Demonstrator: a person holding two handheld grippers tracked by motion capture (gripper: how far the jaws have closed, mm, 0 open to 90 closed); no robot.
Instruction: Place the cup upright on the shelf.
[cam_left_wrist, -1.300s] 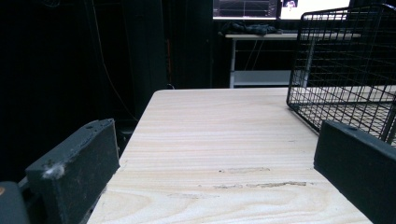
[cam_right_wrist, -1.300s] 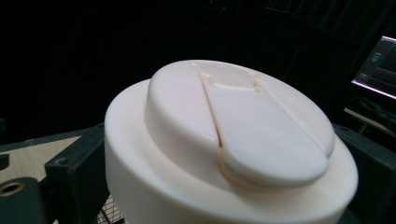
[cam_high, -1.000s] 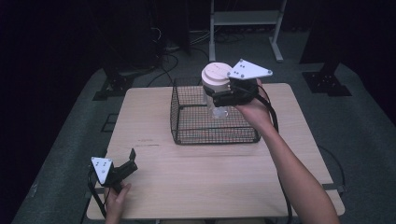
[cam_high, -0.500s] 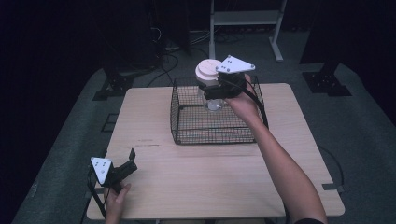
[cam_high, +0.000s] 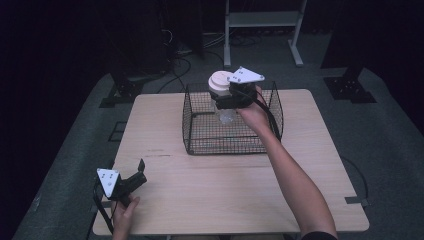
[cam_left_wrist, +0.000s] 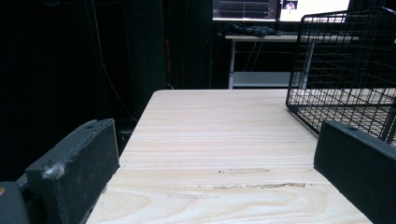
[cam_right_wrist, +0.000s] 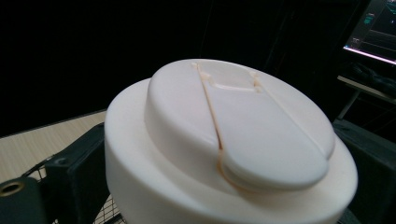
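High view shows the right gripper (cam_high: 226, 96) held above the far side of the black wire mesh basket (cam_high: 200, 145), and it is clamped on a clear jar with a wide cream-white plastic lid (cam_high: 220, 81). The grip sits just under the lid, and the transparent body hangs down inside the basket walls. I cannot tell if the bottom of the jar touches the basket floor. The long axis of the jar is close to upright, with the lid at the top.

Right gripper view confirms the hold: the lid (cam_right_wrist: 224, 149) stands between the two black jaws, one at each side of it.

The left gripper (cam_high: 137, 172) rests far away at the near left corner of the pale wooden table (cam_high: 210, 200), in the person's hand. Its jaws stand wide apart with nothing between them, and the basket (cam_left_wrist: 345, 65) is ahead of it to one side.

So the right hand alone is at the jar. In my judgement the next move goes along the vertical line, down into the basket or up out of it.
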